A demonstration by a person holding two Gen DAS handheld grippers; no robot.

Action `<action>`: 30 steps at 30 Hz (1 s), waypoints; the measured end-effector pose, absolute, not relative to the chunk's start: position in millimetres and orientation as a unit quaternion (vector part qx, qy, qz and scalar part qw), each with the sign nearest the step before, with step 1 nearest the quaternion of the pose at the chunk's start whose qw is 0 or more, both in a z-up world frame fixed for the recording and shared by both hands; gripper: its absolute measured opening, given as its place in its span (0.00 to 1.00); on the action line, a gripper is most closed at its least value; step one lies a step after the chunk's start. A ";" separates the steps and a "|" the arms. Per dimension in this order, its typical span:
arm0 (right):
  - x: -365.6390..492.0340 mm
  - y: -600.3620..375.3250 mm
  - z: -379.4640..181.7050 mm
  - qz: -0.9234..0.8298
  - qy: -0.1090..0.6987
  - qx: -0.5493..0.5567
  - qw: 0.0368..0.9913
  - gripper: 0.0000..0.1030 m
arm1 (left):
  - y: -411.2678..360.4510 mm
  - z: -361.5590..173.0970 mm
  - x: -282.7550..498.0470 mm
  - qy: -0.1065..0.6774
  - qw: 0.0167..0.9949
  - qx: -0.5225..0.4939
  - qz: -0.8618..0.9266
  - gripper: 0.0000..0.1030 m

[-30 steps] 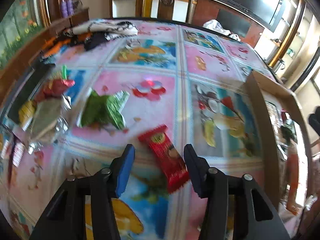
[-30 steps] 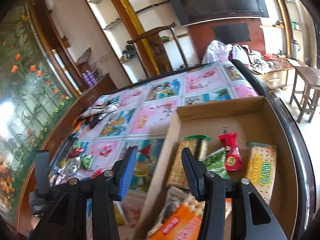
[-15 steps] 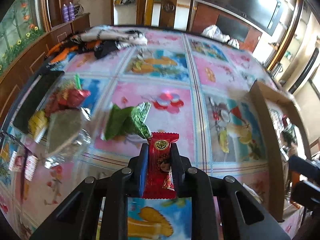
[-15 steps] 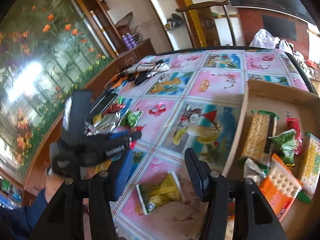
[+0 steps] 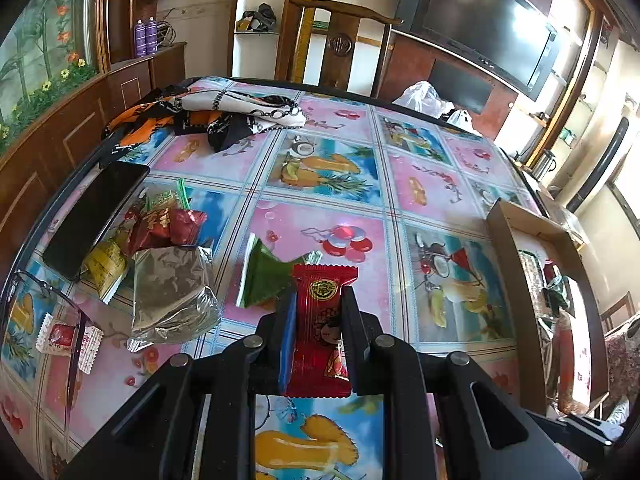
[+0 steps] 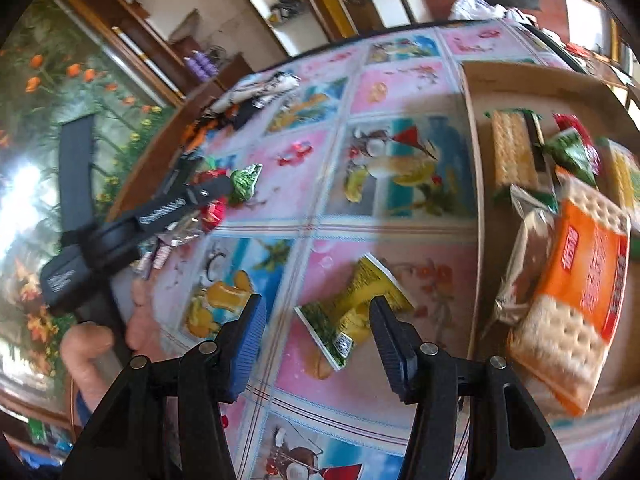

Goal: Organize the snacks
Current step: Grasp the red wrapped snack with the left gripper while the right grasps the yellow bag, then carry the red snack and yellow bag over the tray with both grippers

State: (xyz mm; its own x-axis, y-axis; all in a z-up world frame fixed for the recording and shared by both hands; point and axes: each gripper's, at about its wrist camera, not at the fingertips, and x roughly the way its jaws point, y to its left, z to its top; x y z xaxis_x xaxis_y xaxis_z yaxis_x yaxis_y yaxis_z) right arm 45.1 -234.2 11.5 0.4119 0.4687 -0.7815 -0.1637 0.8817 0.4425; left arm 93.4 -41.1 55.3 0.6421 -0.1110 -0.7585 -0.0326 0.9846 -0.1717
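Observation:
My left gripper [image 5: 318,300] is shut on a red snack packet [image 5: 322,332] and holds it above the table; it also shows in the right wrist view [image 6: 216,200]. A green packet [image 5: 266,276] lies just behind it. A silver packet [image 5: 172,292] and several red and yellow snacks [image 5: 160,224] lie at the left. My right gripper [image 6: 318,320] is open over a yellow-green packet [image 6: 356,308] on the table. The cardboard box [image 6: 472,160] at the right holds cracker packs [image 6: 576,280] and other snacks.
A black phone [image 5: 96,216] lies at the table's left edge. Bundled cloth [image 5: 224,112] sits at the far left. The box's near wall [image 5: 516,280] stands at the right. A wooden chair [image 5: 340,44] is behind the table.
My left gripper closed on the red packet and lifted it off the table. My right gripper swung left from the box and came down over the yellow-green packet.

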 end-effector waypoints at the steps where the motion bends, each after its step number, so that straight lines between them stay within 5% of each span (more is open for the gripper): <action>1: 46.8 -233.7 9.3 0.183 0.512 0.149 0.826 0.56 | -40.2 56.2 92.6 0.421 0.903 -0.086 -0.021 0.19; 9: 64.6 -206.5 -6.7 0.124 0.524 0.073 0.839 0.57 | -35.5 59.7 91.0 0.418 0.903 -0.095 -0.027 0.19; 11: 65.5 -194.6 -6.8 0.134 0.514 0.034 0.846 0.32 | -35.3 60.1 91.1 0.417 0.903 -0.094 -0.027 0.19; 15: 75.6 -173.9 -2.5 0.144 0.489 -0.029 0.860 0.28 | -33.0 60.5 90.8 0.416 0.904 -0.097 -0.024 0.19; 18: 92.4 -175.4 12.2 0.145 0.460 -0.015 0.876 0.17 | -32.5 60.3 90.5 0.413 0.906 -0.096 -0.017 0.19; 23: 110.5 -199.9 32.3 0.130 0.365 0.010 0.922 0.14 | -37.0 59.6 88.7 0.404 0.910 -0.089 -0.012 0.19; 30: 119.0 -231.1 21.8 0.159 0.369 0.081 0.912 0.10 | -53.7 59.5 89.1 0.391 0.918 -0.059 -0.012 0.19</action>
State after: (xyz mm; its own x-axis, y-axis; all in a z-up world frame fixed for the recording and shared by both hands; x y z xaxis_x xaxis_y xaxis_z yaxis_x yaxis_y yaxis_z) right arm 119.0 -231.1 21.8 0.6773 0.3493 -0.6475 -0.2301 0.9365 0.2645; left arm 89.1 -53.7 59.5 0.6935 -0.0691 -0.7172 -0.0237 0.9927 -0.1185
